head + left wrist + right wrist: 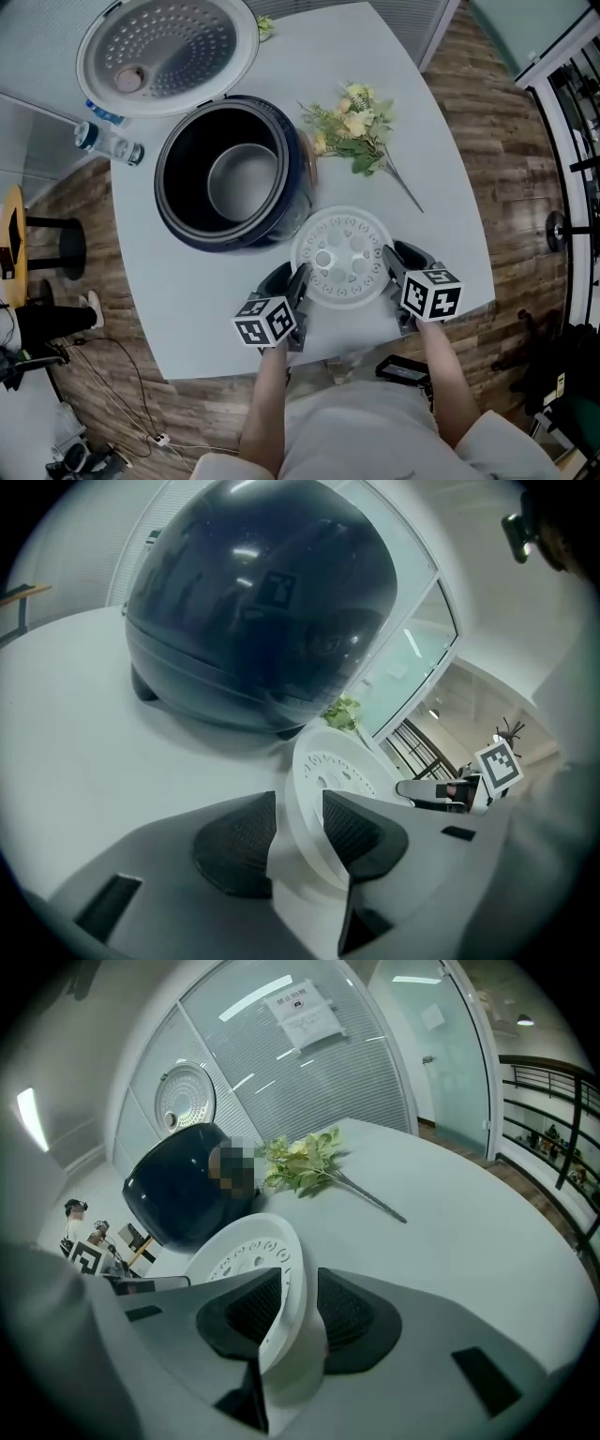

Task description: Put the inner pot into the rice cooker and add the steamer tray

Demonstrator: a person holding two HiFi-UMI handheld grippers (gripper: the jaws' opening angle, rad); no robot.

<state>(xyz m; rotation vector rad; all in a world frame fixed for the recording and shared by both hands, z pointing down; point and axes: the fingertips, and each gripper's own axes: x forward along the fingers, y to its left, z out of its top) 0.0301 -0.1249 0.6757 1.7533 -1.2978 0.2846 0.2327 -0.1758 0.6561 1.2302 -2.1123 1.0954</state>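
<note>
The dark blue rice cooker [234, 173] stands open on the white table [187, 300], with the metal inner pot [242, 180] inside it and its lid [167, 52] swung back. The white perforated steamer tray [342, 255] lies in front of it. My left gripper [302, 278] straddles the tray's left rim [305, 789]; the inner pad [352, 832] meets the rim, while a thin gap shows at the outer pad. My right gripper [389, 261] is shut on the tray's right rim [281, 1288], both pads against it.
A spray of artificial flowers [354, 127] lies right of the cooker. A water bottle [108, 141] lies at the table's far left edge. The table's near edge runs just behind my grippers. A stool [14, 234] and cables are on the wooden floor to the left.
</note>
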